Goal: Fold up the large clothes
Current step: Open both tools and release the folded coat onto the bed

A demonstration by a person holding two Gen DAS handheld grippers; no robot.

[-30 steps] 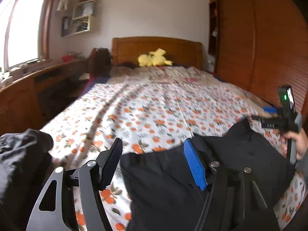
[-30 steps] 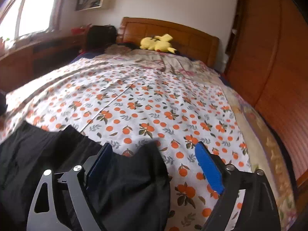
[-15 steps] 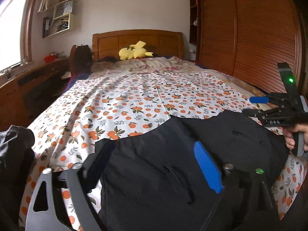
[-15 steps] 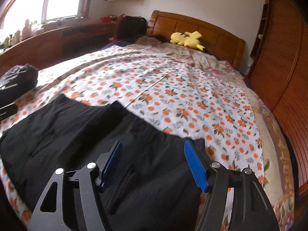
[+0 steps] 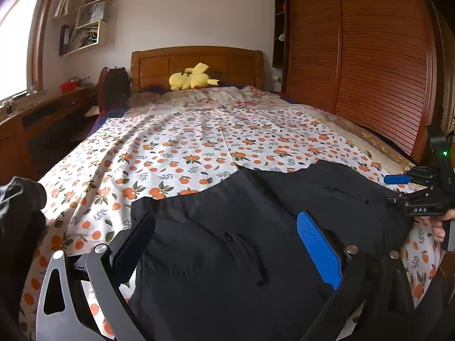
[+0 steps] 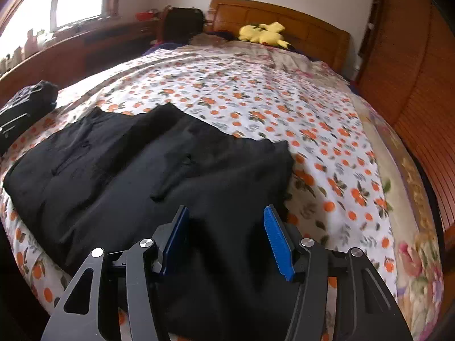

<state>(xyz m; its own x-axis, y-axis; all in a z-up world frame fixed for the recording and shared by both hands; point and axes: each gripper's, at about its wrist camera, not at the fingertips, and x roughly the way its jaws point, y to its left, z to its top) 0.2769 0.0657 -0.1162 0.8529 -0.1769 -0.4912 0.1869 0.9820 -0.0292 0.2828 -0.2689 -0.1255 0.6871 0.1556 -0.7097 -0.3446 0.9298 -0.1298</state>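
A large black garment (image 5: 227, 241) lies spread flat across the near end of the bed, with pocket slits showing; in the right wrist view the black garment (image 6: 128, 164) stretches away to the left. My left gripper (image 5: 226, 218) hovers low over its left part, jaws wide and still opening, with cloth beneath them but none pinched. My right gripper (image 6: 226, 210) hangs over the garment's right end. Its jaws are closing and the pads press on nothing. In the left wrist view the right gripper (image 5: 395, 189) shows at the far right, held by a hand (image 5: 439, 227).
The bed has an orange-print sheet (image 5: 184, 147) and a wooden headboard (image 5: 196, 62) with a yellow plush toy (image 5: 192, 81). A second dark bundle (image 6: 25, 108) sits at the bed's left edge. A slatted wardrobe (image 5: 369, 71) runs along the right, and a desk (image 5: 42, 113) along the left.
Both grippers have come in lower over the black garment, which now fills more of each view. The left jaws have spread wider and the right jaws have narrowed.
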